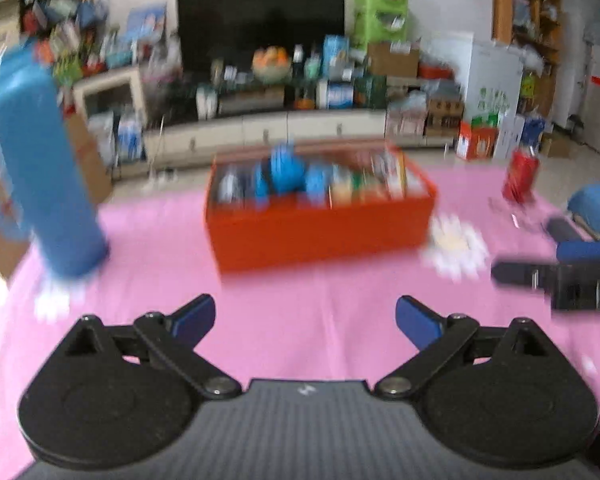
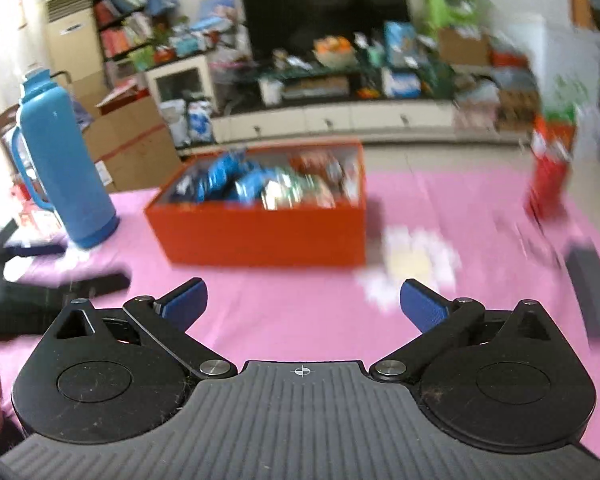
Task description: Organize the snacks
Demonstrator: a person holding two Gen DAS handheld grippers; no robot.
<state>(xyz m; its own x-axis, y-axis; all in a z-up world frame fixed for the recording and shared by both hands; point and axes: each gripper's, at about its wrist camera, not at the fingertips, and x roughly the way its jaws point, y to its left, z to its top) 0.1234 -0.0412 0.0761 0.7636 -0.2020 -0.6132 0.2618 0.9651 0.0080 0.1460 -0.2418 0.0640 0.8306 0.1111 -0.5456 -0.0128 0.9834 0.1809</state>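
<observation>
An orange box (image 1: 320, 232) (image 2: 260, 232) stands on the pink tablecloth, filled with several snack packs, blue ones (image 1: 288, 172) (image 2: 228, 176) at its left. A red snack pack (image 1: 520, 176) (image 2: 548, 176) stands upright on the cloth to the right of the box. My left gripper (image 1: 304, 320) is open and empty, over the cloth in front of the box. My right gripper (image 2: 302, 304) is open and empty, also in front of the box; it shows at the right edge of the left wrist view (image 1: 556, 276). Both views are motion-blurred.
A tall blue thermos (image 1: 44, 168) (image 2: 64, 164) stands at the table's left. A white flower-shaped mat (image 1: 456, 248) (image 2: 412, 264) lies right of the box. A dark flat object (image 2: 592, 284) lies at the far right. A TV cabinet crowded with goods stands beyond the table.
</observation>
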